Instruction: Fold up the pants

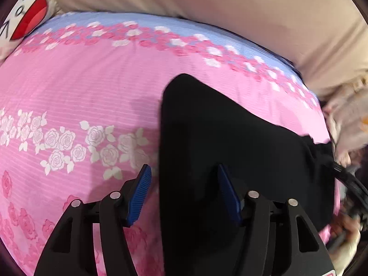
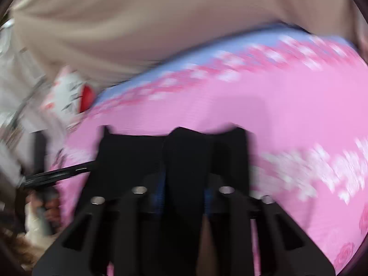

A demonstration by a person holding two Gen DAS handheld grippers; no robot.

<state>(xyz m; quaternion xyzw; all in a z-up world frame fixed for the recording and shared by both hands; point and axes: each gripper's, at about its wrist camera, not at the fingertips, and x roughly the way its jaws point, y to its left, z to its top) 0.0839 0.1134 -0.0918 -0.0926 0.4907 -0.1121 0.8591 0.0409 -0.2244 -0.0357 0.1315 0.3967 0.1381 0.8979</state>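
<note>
Pink floral bedsheet (image 1: pixel 80 87) is covering the bed, beige fabric (image 1: pixel 230 4) lying beyond it and a cartoon cushion (image 1: pixel 27 20) sitting off to the far left of the left tool. Black pants (image 1: pixel 218 126) are lying on the sheet, running from under the left tool (image 1: pixel 184 188) forward and to its right. Left tool is sitting wide open, blue pads (image 1: pixel 140 193) straddling the pants' left edge, gripping nothing. Right tool (image 2: pixel 185 197) is looking pinched narrow on a bunched fold of the pants; the view is blurred, so that's a judgement. Fabric is reading soft, light and floppy, so it's likely sagging and shifting when lifted. Best hold: pinch an edge or corner near the waistband or hem, both tools level, keeping the cloth taut. Black cable (image 2: pixel 59 174) is trailing left of the right tool, snag risk.
</note>
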